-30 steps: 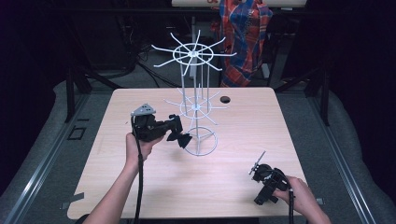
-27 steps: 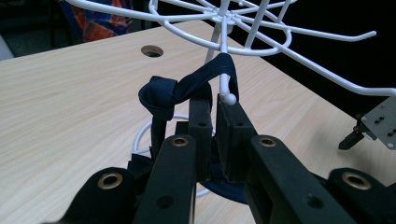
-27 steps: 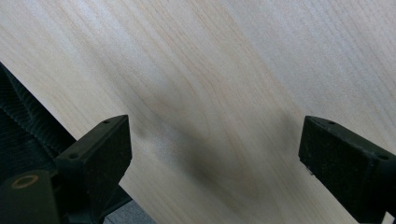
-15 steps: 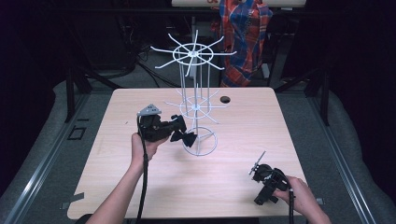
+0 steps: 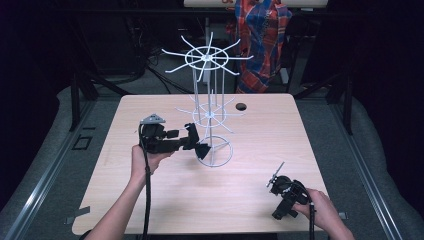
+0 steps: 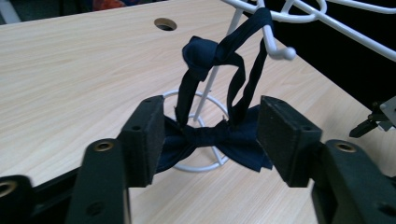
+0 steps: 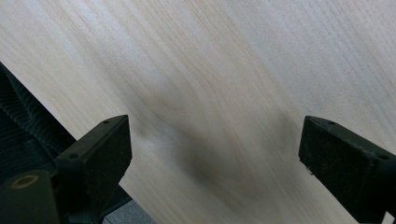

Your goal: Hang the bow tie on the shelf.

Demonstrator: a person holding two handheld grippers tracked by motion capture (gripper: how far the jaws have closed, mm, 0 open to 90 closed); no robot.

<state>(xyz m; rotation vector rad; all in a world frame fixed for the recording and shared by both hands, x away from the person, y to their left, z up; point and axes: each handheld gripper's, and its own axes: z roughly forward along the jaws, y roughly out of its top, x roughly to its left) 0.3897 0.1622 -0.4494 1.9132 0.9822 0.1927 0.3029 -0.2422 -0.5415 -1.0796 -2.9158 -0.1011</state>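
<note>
We have lifted our left gripper [image 5: 199, 146] a little and brought it nearer the white wire rack [image 5: 210, 107] than a second ago. Its jaws stand apart around the navy bow tie [image 6: 212, 140], whose strap is looped over a lower rack hook [image 6: 279, 50], so the hanging looks done and release likely. Our right gripper [image 5: 278, 181], open and empty, rests on the table [image 5: 150, 200] well right of the rack

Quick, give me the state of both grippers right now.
Left gripper: jaws open on either side of the dark blue bow tie, whose strap hangs from a hook of the white wire rack.
Right gripper: open, holding nothing, over the table.
</note>
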